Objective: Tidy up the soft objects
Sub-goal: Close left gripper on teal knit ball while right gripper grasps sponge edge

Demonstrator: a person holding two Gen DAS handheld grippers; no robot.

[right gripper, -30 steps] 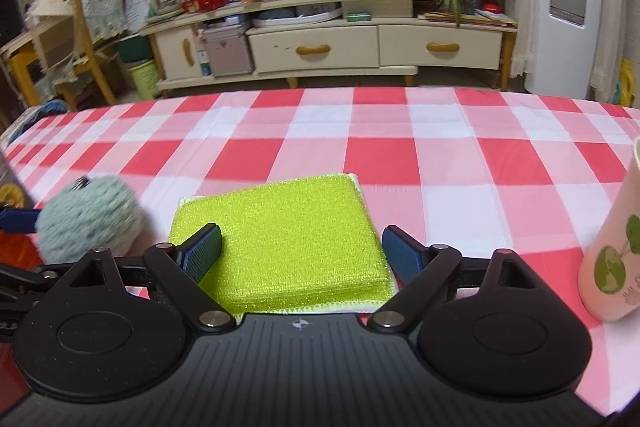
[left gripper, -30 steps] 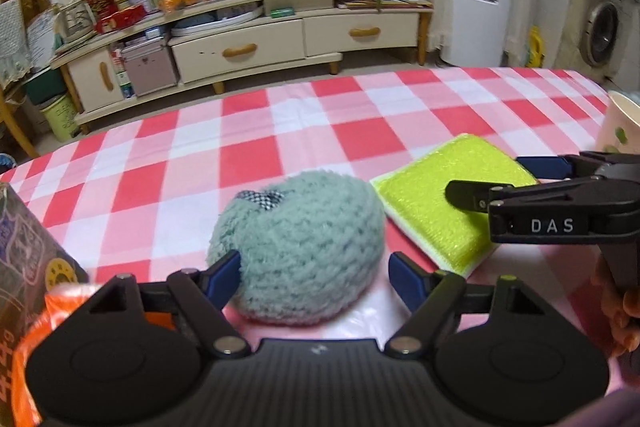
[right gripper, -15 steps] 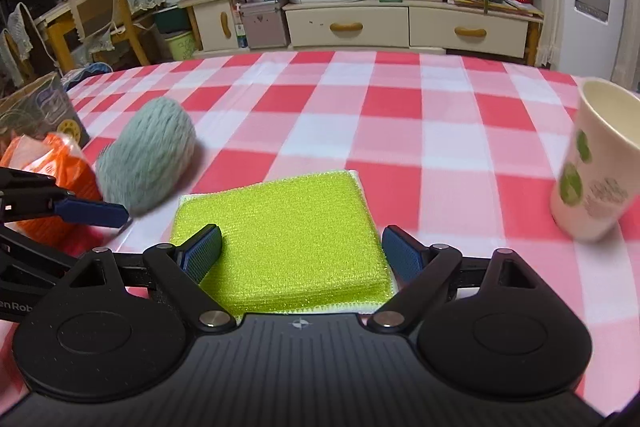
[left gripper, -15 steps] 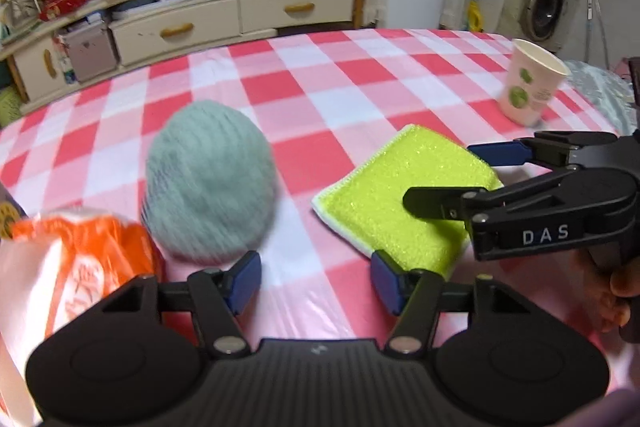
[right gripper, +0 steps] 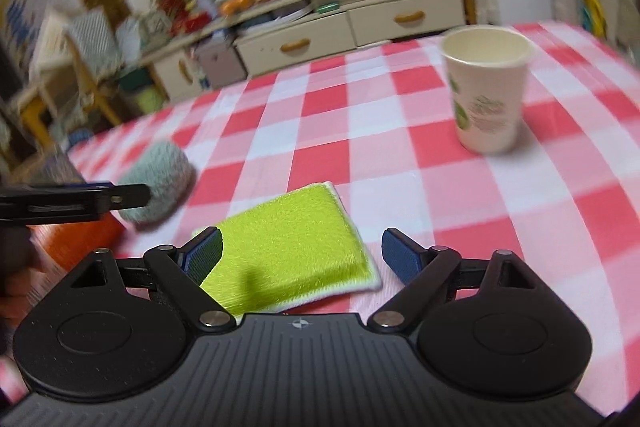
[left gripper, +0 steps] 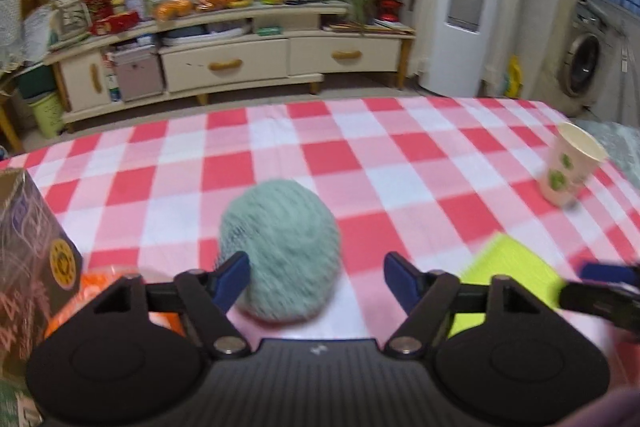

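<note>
A fuzzy grey-green soft ball [left gripper: 282,251] lies on the red-and-white checked tablecloth [left gripper: 360,163]. My left gripper [left gripper: 316,281] is open, its left pad beside the ball's near left edge. A lime-green sponge pad [right gripper: 288,253] lies flat in front of my right gripper [right gripper: 302,257], which is open with the pad's near end between its fingers. The ball also shows in the right wrist view [right gripper: 160,173], and the pad in the left wrist view [left gripper: 508,271]. The right gripper's finger [left gripper: 600,297] reaches in at the right of the left wrist view.
A paper cup [right gripper: 486,91] with green print stands upright far right of the pad. An orange packet [left gripper: 92,291] and a dark cardboard box [left gripper: 28,251] sit at the table's near left. A cluttered TV cabinet [left gripper: 224,63] lies beyond the table.
Both grippers have lifted and swung: the left now faces the ball squarely, the right has turned so the cup is in full view. Both stay open.
</note>
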